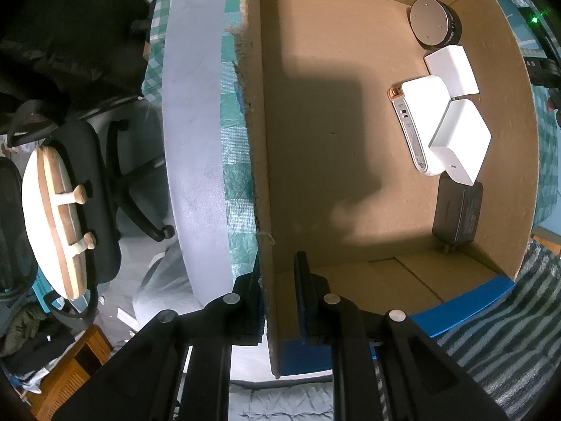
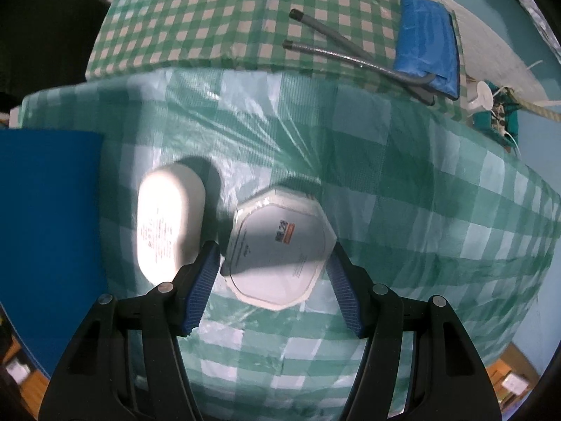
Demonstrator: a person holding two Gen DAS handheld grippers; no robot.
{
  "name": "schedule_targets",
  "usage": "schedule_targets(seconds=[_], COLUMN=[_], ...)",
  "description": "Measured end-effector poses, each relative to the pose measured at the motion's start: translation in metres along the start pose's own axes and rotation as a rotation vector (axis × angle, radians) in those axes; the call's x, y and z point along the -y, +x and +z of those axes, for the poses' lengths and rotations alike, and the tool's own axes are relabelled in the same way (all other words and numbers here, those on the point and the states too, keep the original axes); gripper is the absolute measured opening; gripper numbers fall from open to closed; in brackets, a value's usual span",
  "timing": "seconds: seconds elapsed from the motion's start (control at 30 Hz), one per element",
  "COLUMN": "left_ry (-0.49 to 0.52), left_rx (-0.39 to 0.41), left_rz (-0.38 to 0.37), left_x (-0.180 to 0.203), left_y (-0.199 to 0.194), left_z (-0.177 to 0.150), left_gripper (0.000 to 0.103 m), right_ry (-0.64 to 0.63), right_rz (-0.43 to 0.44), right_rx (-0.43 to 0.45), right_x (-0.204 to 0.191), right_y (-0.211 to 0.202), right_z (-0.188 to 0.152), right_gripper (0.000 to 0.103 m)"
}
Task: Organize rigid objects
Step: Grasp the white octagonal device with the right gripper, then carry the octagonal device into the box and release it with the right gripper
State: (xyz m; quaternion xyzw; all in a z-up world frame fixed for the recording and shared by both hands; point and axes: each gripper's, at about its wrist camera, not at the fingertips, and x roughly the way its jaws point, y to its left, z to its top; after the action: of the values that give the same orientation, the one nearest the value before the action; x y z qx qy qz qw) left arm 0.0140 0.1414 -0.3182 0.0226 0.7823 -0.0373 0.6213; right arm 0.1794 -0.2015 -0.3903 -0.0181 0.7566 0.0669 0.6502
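In the left wrist view, my left gripper [image 1: 278,291] is shut on the near wall of an open cardboard box [image 1: 266,189], one finger on each side of it. The box holds a round grey puck [image 1: 433,21], two white cube chargers [image 1: 452,70] [image 1: 461,142], a white power bank [image 1: 417,119] and a dark grey adapter [image 1: 457,212]. In the right wrist view, my right gripper [image 2: 275,270] is open around a white octagonal device [image 2: 280,245] lying on the checked tablecloth [image 2: 420,193]. A white rounded oblong device [image 2: 168,217] lies just left of it.
The box's blue outer side [image 2: 45,228] stands at the left of the right wrist view. A blue pouch with grey metal rods [image 2: 424,49] and a white spool [image 2: 482,96] lie at the table's far right. An office chair [image 1: 105,182] and the table edge [image 1: 196,140] are left of the box.
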Motion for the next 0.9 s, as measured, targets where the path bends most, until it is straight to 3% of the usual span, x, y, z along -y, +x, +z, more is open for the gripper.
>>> schedule_targets(seconds=[0.17,0.5,0.9], left_ry=[0.000,0.003,0.011], left_rx=[0.000,0.006,0.012], left_rz=[-0.001,-0.006,-0.003], left_x=[0.000,0.001,0.003], left_y=[0.000,0.000,-0.003], left_z=[0.000,0.004,0.003], left_gripper=[0.015,0.017,0.017], right_ry=[0.035,-0.044,-0.142], right_rz=[-0.018,-0.031,-0.001], right_rx=[0.004,-0.009,0.041], right_x=[0.001,0.002,-0.013], right_y=[0.001,0.000,-0.045], right_z=[0.003,-0.018,-0.043], right_gripper=[0.059,0.057,0.057])
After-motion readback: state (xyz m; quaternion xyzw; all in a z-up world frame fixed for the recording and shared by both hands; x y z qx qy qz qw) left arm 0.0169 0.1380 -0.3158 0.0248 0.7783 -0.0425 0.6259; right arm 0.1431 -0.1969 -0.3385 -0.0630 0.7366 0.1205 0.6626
